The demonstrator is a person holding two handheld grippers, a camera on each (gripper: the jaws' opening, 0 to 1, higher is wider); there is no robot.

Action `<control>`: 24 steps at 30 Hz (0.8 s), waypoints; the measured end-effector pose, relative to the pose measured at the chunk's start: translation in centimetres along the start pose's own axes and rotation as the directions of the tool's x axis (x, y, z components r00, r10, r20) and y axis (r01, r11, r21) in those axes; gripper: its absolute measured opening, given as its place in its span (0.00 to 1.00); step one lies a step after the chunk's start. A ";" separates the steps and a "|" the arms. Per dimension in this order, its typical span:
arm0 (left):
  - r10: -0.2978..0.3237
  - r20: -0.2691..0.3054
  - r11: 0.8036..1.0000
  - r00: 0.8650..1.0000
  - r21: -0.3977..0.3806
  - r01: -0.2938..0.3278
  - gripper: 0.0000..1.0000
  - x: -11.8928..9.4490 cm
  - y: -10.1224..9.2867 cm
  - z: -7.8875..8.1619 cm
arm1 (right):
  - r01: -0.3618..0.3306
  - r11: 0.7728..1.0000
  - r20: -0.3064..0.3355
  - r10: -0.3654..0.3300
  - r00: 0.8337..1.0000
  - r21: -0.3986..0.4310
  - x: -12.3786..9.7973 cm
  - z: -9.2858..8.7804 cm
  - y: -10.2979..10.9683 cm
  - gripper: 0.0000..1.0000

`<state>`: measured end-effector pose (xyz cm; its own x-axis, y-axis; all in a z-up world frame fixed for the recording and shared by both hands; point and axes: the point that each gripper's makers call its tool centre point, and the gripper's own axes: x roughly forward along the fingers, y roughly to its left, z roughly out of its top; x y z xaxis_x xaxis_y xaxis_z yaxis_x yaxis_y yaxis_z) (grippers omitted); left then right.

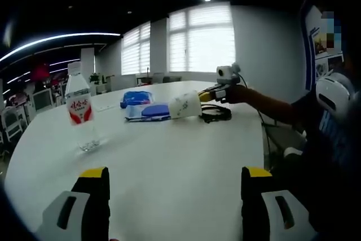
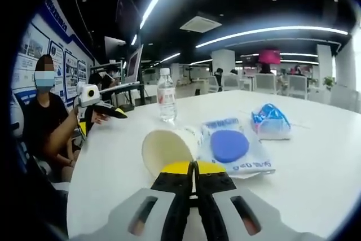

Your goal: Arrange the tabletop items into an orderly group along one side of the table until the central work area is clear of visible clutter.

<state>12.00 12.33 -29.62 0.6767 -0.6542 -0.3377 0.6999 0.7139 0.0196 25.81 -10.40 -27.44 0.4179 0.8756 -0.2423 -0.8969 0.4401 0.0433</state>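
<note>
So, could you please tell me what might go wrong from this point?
The right tongs pinch only the rim of the paper cup, which lies on its side; the thin wall could crush or slip free. The upright water bottle stands ahead of the open left tongs; a careless push might topple it. The black cable could snag.

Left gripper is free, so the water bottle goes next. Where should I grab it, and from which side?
Grip the water bottle across its body at about the red label, coming in level from the open near side where the left gripper hovers. It stands upright and alone on the white table, apart from the paper cup and the blue packets, so nothing blocks the approach.
</note>
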 end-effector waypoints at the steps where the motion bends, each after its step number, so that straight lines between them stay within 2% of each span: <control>1: 0.001 0.002 1.000 1.000 0.000 -0.001 0.96 0.0 0.0 0.0 | -0.002 1.000 0.000 0.002 1.000 0.002 0.0 0.0 0.0 0.00; 12: -0.004 0.005 1.000 1.000 0.013 0.004 0.96 -0.2 -0.6 0.2 | -0.021 0.999 0.013 0.020 1.000 0.042 0.1 0.9 0.3 0.00; 19: 0.000 0.005 1.000 1.000 0.019 0.000 0.96 -0.4 -0.5 0.2 | -0.026 0.999 -0.008 0.027 1.000 0.047 0.2 1.8 0.1 0.00; 24: 0.007 -0.003 1.000 1.000 0.020 -0.007 0.96 -0.4 -0.3 -0.1 | -0.033 0.999 -0.033 0.034 0.999 0.032 0.6 2.0 1.0 0.00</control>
<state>11.51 12.38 -29.60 0.6812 -0.6484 -0.3401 0.6994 0.7136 0.0404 25.49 -9.05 -25.60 0.3819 0.8831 -0.2726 -0.9052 0.4170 0.0826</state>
